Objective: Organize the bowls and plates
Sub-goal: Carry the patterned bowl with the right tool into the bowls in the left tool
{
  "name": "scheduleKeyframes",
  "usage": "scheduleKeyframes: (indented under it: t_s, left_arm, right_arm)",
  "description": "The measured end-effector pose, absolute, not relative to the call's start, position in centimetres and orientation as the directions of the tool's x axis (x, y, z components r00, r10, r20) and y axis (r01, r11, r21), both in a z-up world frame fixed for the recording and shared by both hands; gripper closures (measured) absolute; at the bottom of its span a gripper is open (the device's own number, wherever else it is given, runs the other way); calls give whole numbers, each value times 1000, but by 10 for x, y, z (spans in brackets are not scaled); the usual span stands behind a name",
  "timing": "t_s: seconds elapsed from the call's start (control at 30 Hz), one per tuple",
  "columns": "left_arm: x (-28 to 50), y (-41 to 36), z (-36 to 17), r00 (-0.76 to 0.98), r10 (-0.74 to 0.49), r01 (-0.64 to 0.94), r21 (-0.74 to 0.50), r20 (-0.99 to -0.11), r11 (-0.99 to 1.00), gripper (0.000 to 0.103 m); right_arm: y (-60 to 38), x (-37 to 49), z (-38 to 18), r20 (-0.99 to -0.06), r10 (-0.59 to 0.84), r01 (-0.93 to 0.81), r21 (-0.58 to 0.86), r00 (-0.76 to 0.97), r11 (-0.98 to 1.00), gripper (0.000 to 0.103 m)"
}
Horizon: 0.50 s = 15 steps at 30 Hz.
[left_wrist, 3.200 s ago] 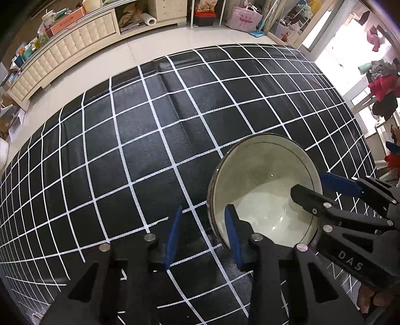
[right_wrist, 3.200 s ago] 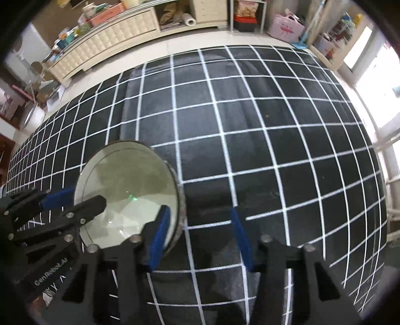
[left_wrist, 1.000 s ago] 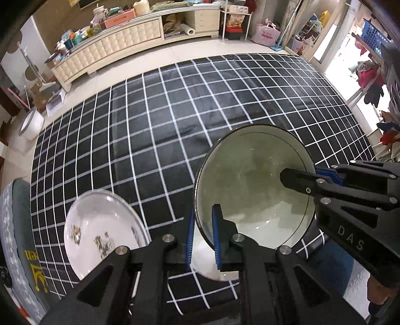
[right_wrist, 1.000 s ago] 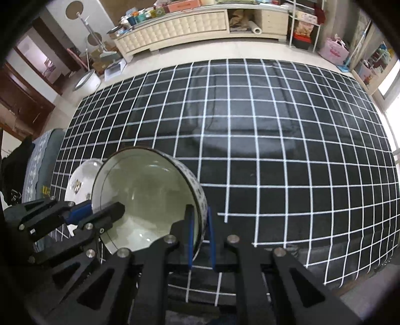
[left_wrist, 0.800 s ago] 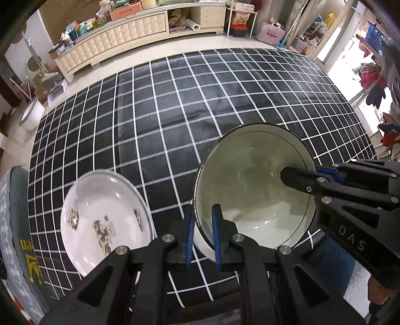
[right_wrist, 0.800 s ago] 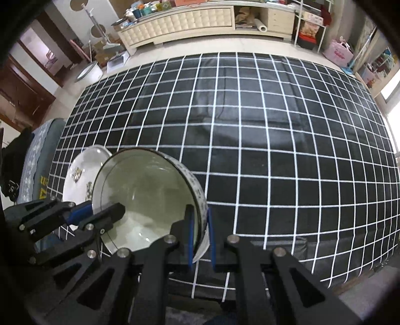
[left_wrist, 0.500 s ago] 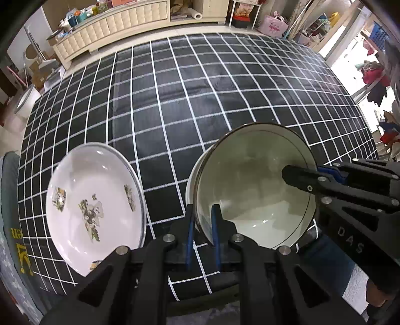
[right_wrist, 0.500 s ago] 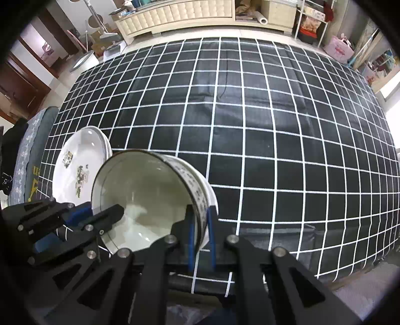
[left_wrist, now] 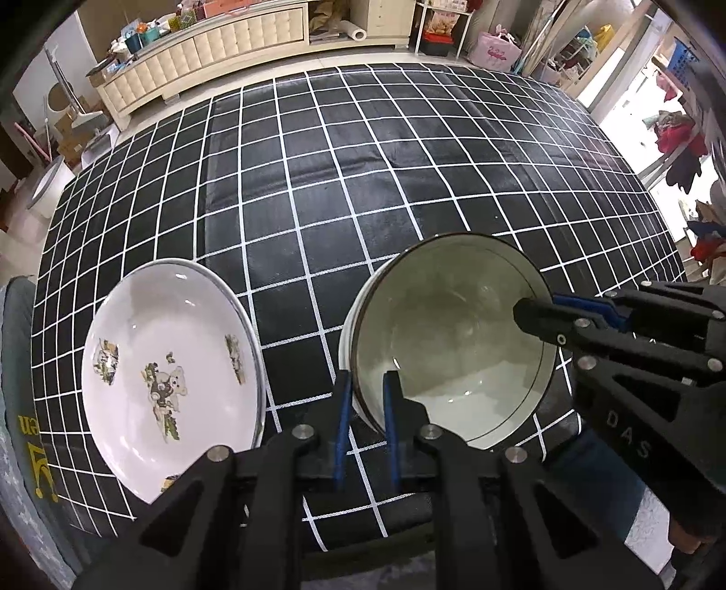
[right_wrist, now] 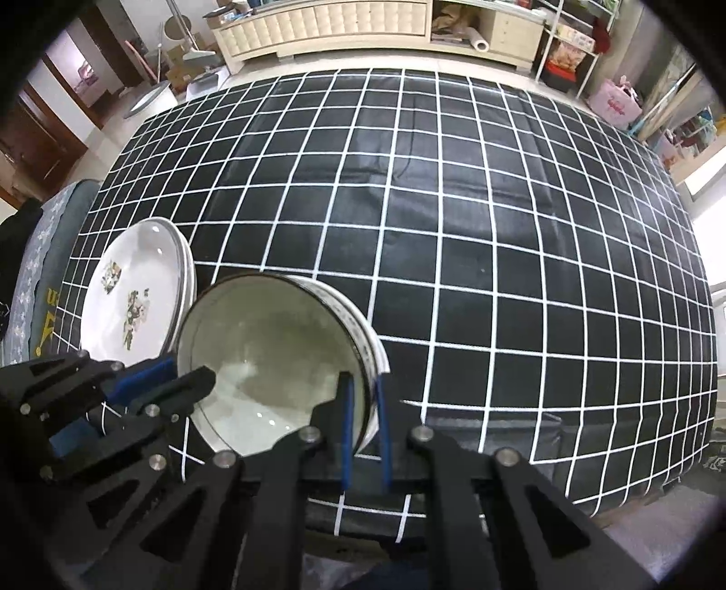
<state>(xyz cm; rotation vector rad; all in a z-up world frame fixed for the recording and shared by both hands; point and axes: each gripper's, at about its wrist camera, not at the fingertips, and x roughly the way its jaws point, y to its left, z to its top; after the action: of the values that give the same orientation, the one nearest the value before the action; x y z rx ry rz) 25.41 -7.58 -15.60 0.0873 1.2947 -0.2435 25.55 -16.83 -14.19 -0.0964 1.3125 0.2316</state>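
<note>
A large white bowl (left_wrist: 449,340) with a dark rim and patterned outside is held between both grippers above the black checked table. My left gripper (left_wrist: 365,408) is shut on the bowl's near-left rim. My right gripper (right_wrist: 363,408) is shut on its right rim; the bowl also shows in the right wrist view (right_wrist: 272,349). A stack of white plates with a bear print (left_wrist: 168,363) lies on the table to the left of the bowl and shows in the right wrist view (right_wrist: 136,290) too.
The black tablecloth with white grid lines (left_wrist: 363,159) covers the table. A grey cushioned seat (right_wrist: 27,254) stands at the table's left edge. A long cream cabinet (right_wrist: 340,22) lines the far wall. Shelves and bags stand at the far right.
Both grippers closed on the bowl's rim and lifted it off the table. They carried it left, so the plate stack came into view beside it.
</note>
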Motion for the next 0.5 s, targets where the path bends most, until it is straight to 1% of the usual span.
scheduleKeyframes:
  t_s: [0.07, 0.13, 0.27, 0.3, 0.33, 0.37, 0.4, 0.43, 0.5]
  left_arm:
    - [253, -75, -155, 252, -128, 235, -67, -959, 970, 84]
    - [252, -74, -152, 257, -124, 238, -61, -959, 969, 80]
    - [250, -67, -144, 281, -137, 229, -72, -950, 971, 79]
    - [250, -65, -142, 290, -138, 224, -73, -947, 972, 79]
    - [250, -63, -140, 293, -136, 220, -72, -947, 973, 78]
    - [251, -60, -139, 292, -134, 214, -72, -947, 974, 74]
    - [252, -58, -139, 291, -137, 209, -77, -947, 975, 72]
    - [252, -56, -138, 289, -145, 205, -87, -946, 975, 70]
    - [253, -53, -138, 283, -158, 198, -104, -946, 975, 70]
  right_arm:
    - [-169, 254, -139, -962, 113, -229, 55, 247, 972, 90]
    - [-171, 253, -136, -960, 109, -226, 50, 258, 973, 90]
    - [-174, 254, -135, -958, 123, -214, 68, 257, 974, 89]
    - [-174, 254, -135, -959, 120, -214, 65, 257, 975, 86]
    - [-174, 254, -136, -959, 116, -212, 61, 258, 975, 81]
    - [-174, 253, -136, -959, 118, -212, 63, 257, 975, 76]
    - [-174, 253, -136, -959, 122, -211, 68, 256, 975, 61]
    - [-174, 252, -135, -958, 129, -211, 75, 257, 975, 45]
    - [-174, 250, -133, -954, 131, -211, 74, 269, 975, 32]
